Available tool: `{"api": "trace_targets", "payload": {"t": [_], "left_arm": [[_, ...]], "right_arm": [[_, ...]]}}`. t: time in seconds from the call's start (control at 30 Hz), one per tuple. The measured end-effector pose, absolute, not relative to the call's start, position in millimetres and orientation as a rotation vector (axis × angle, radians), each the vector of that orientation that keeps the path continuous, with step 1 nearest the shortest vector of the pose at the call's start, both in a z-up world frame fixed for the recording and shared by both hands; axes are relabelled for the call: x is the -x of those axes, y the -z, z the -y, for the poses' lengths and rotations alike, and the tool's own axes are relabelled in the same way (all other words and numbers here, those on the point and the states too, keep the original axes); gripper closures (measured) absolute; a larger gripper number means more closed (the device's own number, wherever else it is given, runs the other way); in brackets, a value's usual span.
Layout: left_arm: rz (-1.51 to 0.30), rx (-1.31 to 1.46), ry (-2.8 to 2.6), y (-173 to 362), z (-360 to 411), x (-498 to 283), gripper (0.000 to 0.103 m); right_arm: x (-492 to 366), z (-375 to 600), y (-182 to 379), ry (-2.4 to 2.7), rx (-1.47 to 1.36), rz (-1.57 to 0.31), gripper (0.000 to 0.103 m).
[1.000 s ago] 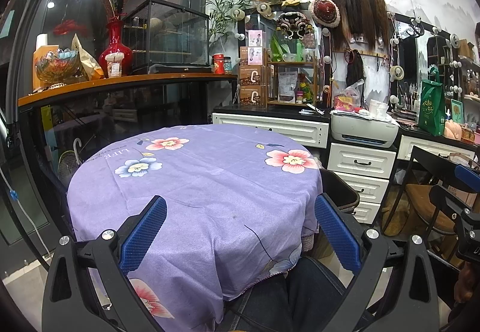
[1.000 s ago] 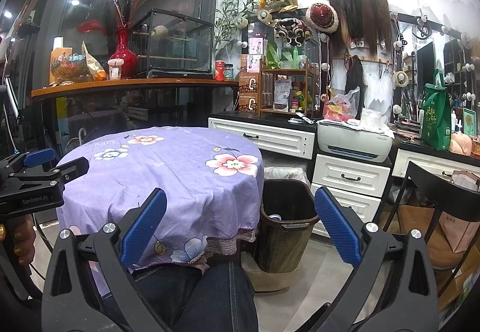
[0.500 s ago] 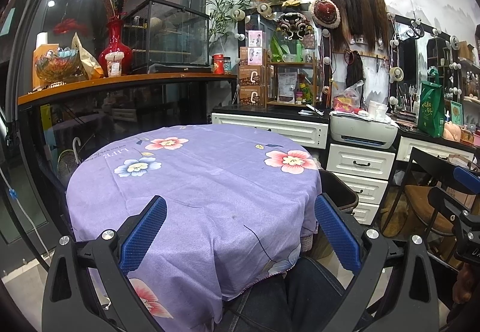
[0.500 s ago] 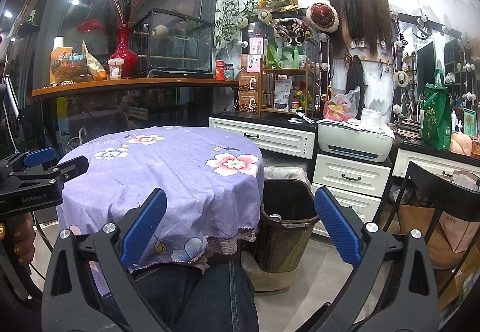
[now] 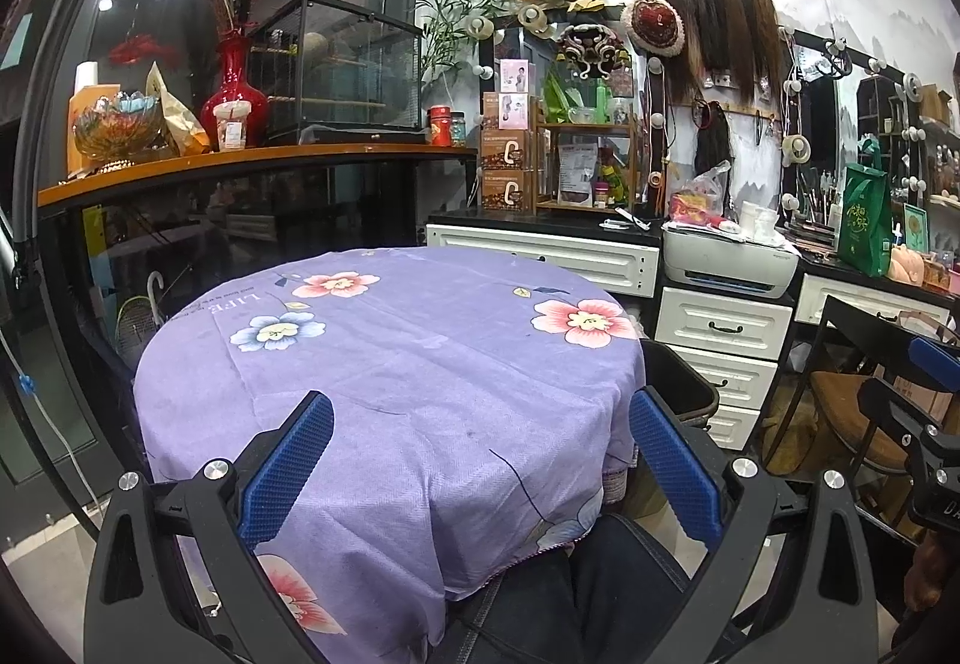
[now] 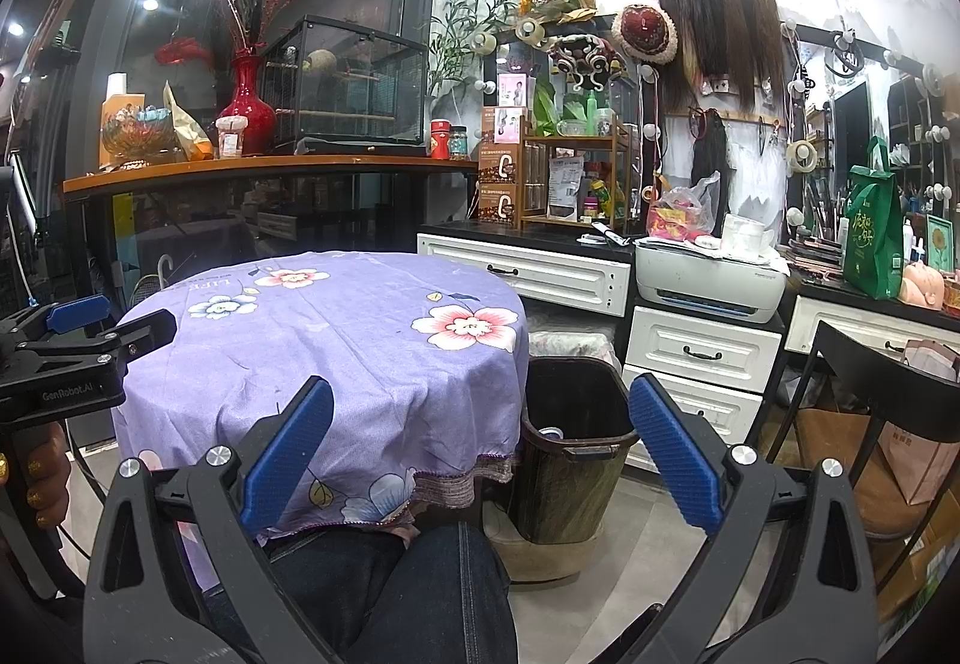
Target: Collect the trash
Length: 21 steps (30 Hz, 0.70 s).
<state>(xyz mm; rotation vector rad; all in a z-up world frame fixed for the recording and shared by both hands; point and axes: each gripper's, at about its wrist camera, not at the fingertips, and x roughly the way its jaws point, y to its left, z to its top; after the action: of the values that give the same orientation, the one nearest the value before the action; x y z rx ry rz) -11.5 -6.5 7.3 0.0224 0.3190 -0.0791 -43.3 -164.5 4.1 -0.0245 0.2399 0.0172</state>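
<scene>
A round table under a purple flowered cloth (image 5: 390, 364) (image 6: 336, 340) fills the middle of both views; no loose trash shows on it. A dark bin (image 6: 570, 448) stands on the floor right of the table, a pale item lying inside it; in the left wrist view only the bin's rim (image 5: 684, 388) shows behind the cloth. My left gripper (image 5: 480, 460) hangs open over the table's near edge, nothing between its blue pads. My right gripper (image 6: 480, 460) is open too, held low over a denim knee, before the table and bin. The left gripper (image 6: 90, 334) also appears at the right wrist view's left edge.
White drawers (image 6: 702, 352) and a printer (image 6: 708, 280) stand behind the bin. A black chair (image 6: 888, 412) and paper bags sit at the right. A glass counter with a red vase (image 5: 234, 94) runs along the back left. A person's denim legs (image 6: 390, 592) lie below the grippers.
</scene>
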Motion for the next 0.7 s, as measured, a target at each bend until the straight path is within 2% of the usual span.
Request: {"api": "trace_targets", "payload": {"t": [0.7], "left_arm": [[-0.313,-0.028,0.082,-6.3,2.0,8.9,0.005]], "right_arm": [[43.6,164.5,-1.8,-0.018,0.026,-0.241,0.006]]}}
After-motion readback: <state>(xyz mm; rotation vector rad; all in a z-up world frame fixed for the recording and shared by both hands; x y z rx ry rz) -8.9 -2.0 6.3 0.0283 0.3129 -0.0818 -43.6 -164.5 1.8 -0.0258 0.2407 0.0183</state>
